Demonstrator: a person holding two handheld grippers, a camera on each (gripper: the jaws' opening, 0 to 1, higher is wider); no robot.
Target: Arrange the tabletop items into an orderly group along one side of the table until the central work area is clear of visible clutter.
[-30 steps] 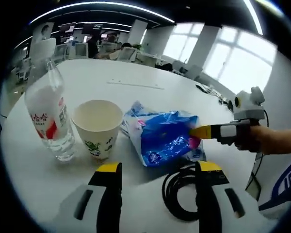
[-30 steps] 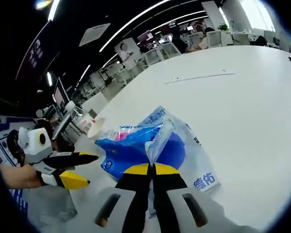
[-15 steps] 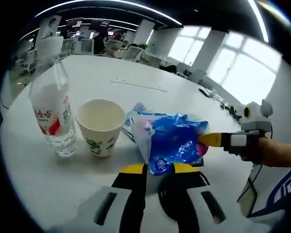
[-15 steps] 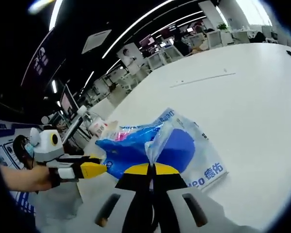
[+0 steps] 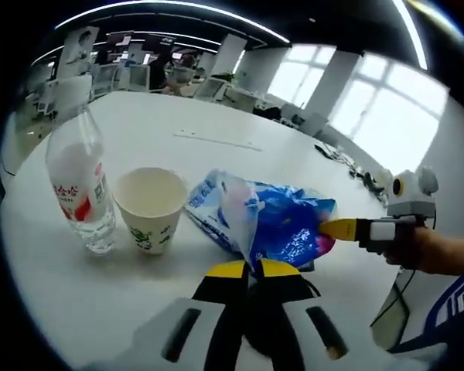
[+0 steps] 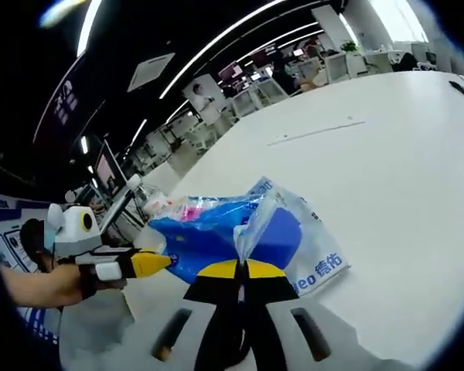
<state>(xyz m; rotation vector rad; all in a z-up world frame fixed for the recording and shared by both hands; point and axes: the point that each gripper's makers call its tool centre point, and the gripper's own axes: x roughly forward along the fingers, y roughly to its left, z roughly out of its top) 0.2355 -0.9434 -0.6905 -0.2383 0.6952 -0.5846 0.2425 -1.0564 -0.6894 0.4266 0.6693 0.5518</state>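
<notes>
A blue and clear plastic bag (image 5: 282, 220) lies on the white table (image 5: 216, 116), right of a paper cup (image 5: 149, 205) and a plastic water bottle (image 5: 77, 185). My left gripper (image 5: 252, 267) is shut on a raised fold at the bag's near edge. From the right, my right gripper (image 5: 330, 227) is shut on the bag's other end, with a hand holding it. In the right gripper view the bag (image 6: 216, 236) lies ahead, my right gripper (image 6: 242, 267) pinches a clear fold of it, and the left gripper (image 6: 158, 261) comes in from the left at the bag's end.
A black cable loop (image 5: 274, 328) lies on the table under my left jaws. Dark cables and small items (image 5: 336, 151) sit near the table's far right edge. The white tabletop (image 6: 387, 178) spreads wide beyond the bag. Office desks and chairs stand in the background.
My left gripper went from open above the cable to shut on the bag's near fold. The right gripper stays shut on the bag, which has shifted slightly.
</notes>
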